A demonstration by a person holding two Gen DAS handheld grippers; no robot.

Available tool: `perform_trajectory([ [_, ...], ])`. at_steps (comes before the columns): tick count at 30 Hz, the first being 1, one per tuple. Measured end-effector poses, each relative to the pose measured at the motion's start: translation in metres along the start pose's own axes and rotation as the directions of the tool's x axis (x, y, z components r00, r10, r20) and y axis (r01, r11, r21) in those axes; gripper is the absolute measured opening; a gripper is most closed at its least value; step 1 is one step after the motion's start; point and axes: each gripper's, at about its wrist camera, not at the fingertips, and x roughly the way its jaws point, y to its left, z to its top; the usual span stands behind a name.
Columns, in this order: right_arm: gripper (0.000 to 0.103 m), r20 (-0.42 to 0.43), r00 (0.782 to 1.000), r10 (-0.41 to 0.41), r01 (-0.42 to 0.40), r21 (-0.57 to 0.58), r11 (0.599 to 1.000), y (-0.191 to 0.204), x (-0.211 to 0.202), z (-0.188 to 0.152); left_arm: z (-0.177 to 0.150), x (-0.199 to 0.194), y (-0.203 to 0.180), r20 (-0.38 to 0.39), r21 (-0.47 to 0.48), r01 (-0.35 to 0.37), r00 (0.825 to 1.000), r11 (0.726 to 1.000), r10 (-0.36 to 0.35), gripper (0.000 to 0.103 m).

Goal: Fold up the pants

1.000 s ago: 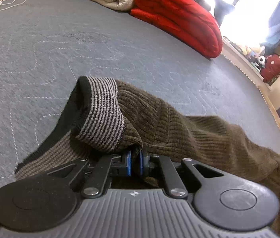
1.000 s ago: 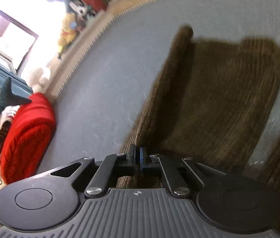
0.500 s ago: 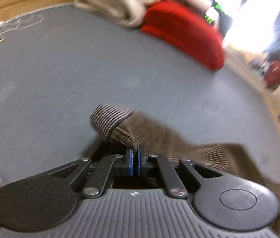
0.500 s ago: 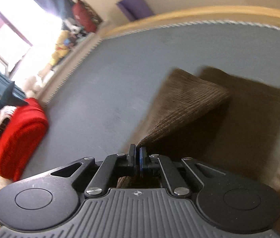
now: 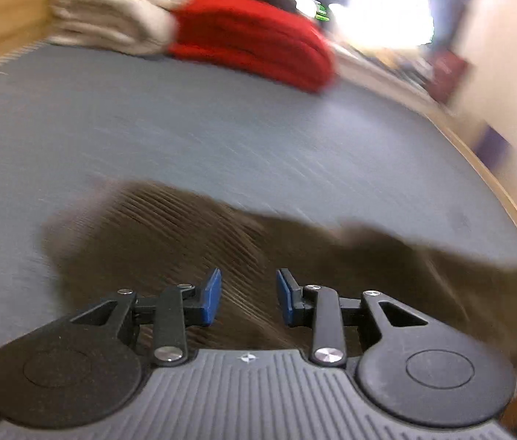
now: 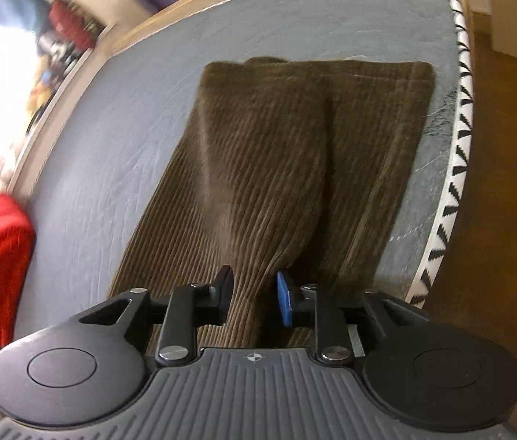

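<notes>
Lying flat on grey mattress (image 6: 119,117): brown pants (image 6: 258,168); left claw (image 5: 248,295), right claw (image 6: 254,295) both spread, empty.

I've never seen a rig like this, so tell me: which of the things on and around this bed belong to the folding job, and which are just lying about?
Part of the job:
brown corduroy pants, lying on the grey quilted bed cover
left gripper, fingers open
right gripper, fingers open

Just lying about:
folded red blanket
folded cream blanket
</notes>
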Motion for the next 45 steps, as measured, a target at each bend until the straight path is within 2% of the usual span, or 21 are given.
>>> perform_trajectory([
  [1,0.028,0.007,1.0,-0.005,0.005,0.017,1.0,-0.004,0.002,0.008,-0.007,0.012,-0.005,-0.055,0.018,0.037,0.998,0.999,-0.036,0.037],
  [2,0.028,0.014,1.0,-0.019,0.018,0.042,0.999,-0.01,0.004,0.015,-0.012,0.023,-0.007,-0.1,0.023,0.043,0.994,0.999,-0.041,0.036],
  [4,0.033,0.033,0.998,-0.056,0.051,0.131,0.99,-0.028,0.003,0.034,-0.024,0.044,-0.011,-0.202,0.047,0.011,0.979,0.999,-0.001,0.035],
  [5,0.035,0.053,0.996,-0.07,0.059,0.173,0.983,-0.036,0.001,0.044,-0.028,0.05,-0.011,-0.22,0.077,-0.002,0.975,0.997,0.019,0.035],
  [8,0.041,0.102,0.992,-0.078,0.057,0.202,0.978,-0.054,0.003,0.074,-0.031,0.049,-0.023,-0.204,0.14,-0.015,0.978,0.99,0.044,0.041],
  [10,0.042,0.08,0.996,-0.047,0.029,0.217,0.976,-0.068,0.013,0.086,-0.036,0.049,-0.023,-0.188,0.176,-0.02,0.981,0.984,0.054,0.042],
  [13,0.044,0.037,0.998,0.042,-0.052,0.34,0.939,-0.088,0.025,0.089,-0.037,0.052,-0.027,-0.172,0.207,-0.032,0.983,0.978,0.068,0.044],
  [16,0.044,0.022,0.997,0.078,-0.081,0.36,0.93,-0.087,0.032,0.089,-0.038,0.054,-0.035,-0.157,0.233,-0.045,0.984,0.971,0.084,0.048],
  [21,0.044,-0.034,0.988,0.153,-0.127,0.4,0.908,-0.076,0.04,0.064,-0.043,0.062,-0.043,-0.137,0.268,-0.053,0.986,0.962,0.092,0.049],
  [25,0.044,-0.075,0.977,0.198,-0.137,0.486,0.863,-0.072,0.047,0.05,-0.044,0.058,-0.041,-0.133,0.271,-0.052,0.987,0.961,0.091,0.049],
  [28,0.044,-0.114,0.971,0.209,-0.134,0.465,0.875,-0.061,0.048,0.04,-0.045,0.057,-0.042,-0.128,0.279,-0.055,0.987,0.959,0.094,0.049],
  [30,0.047,-0.125,0.964,0.236,-0.15,0.478,0.866,-0.06,0.051,0.04,-0.048,0.059,-0.047,-0.125,0.281,-0.057,0.987,0.958,0.096,0.049],
  [31,0.047,-0.112,0.961,0.252,-0.164,0.501,0.85,-0.063,0.051,0.041,-0.047,0.059,-0.047,-0.125,0.281,-0.057,0.988,0.958,0.096,0.049],
  [34,0.048,0.001,0.944,0.329,-0.265,0.596,0.758,-0.078,0.055,0.051,-0.049,0.059,-0.047,-0.122,0.284,-0.057,0.988,0.957,0.095,0.049],
  [37,0.048,0.135,0.951,0.278,-0.3,0.62,0.725,-0.093,0.048,0.064,-0.049,0.058,-0.046,-0.122,0.286,-0.056,0.988,0.957,0.094,0.049],
  [39,0.048,0.228,0.942,0.246,-0.336,0.605,0.722,-0.1,0.039,0.072,-0.049,0.058,-0.047,-0.124,0.283,-0.057,0.988,0.957,0.096,0.049],
  [40,0.048,0.245,0.936,0.253,-0.351,0.594,0.724,-0.101,0.037,0.075,-0.048,0.058,-0.047,-0.124,0.281,-0.058,0.988,0.958,0.097,0.049],
  [42,0.048,0.248,0.928,0.277,-0.371,0.573,0.731,-0.1,0.038,0.08,-0.048,0.058,-0.047,-0.125,0.28,-0.061,0.987,0.958,0.099,0.049],
  [45,0.048,0.208,0.939,0.274,-0.344,0.545,0.765,-0.097,0.046,0.084,-0.047,0.058,-0.047,-0.124,0.281,-0.062,0.987,0.958,0.1,0.049],
])
